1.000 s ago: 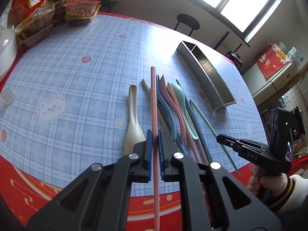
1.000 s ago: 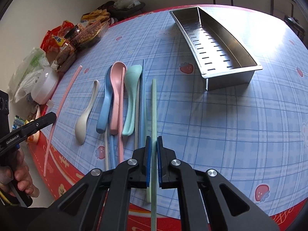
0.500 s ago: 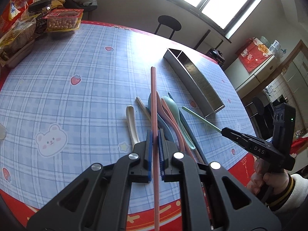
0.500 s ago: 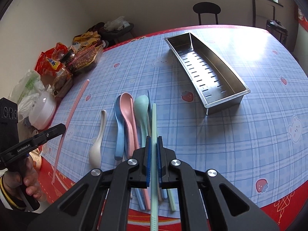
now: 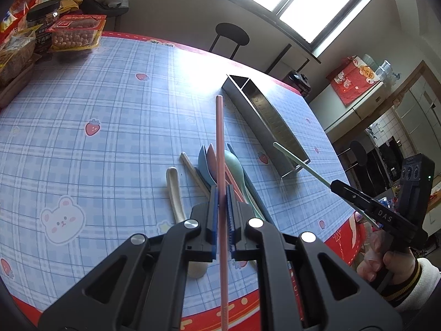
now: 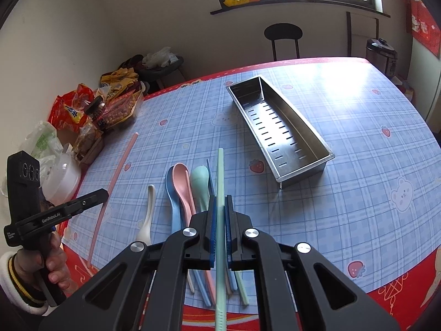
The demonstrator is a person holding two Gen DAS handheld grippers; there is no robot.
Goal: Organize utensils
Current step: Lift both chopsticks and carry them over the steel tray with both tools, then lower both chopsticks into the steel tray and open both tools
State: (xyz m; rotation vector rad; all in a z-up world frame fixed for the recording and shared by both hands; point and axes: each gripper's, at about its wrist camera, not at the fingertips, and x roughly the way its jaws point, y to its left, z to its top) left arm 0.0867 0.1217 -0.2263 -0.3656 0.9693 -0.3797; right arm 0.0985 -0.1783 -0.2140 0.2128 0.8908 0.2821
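Observation:
My left gripper is shut on a pink chopstick and holds it above the table. My right gripper is shut on a green chopstick, also lifted. Below them lie a cream spoon, a blue spoon, a pink spoon, a green spoon and more chopsticks in a row. The steel utensil tray stands beyond them, empty. The right gripper with the green chopstick shows in the left wrist view, the left gripper with the pink chopstick in the right wrist view.
Snack packets and a jar crowd the table's far left corner, with a white lidded container beside them. A black stool stands behind the table. The blue checked tablecloth has a red border at the near edge.
Both grippers have risen and pulled back from the table, each carrying its chopstick up off the row of utensils. The spoons and tray have not moved.

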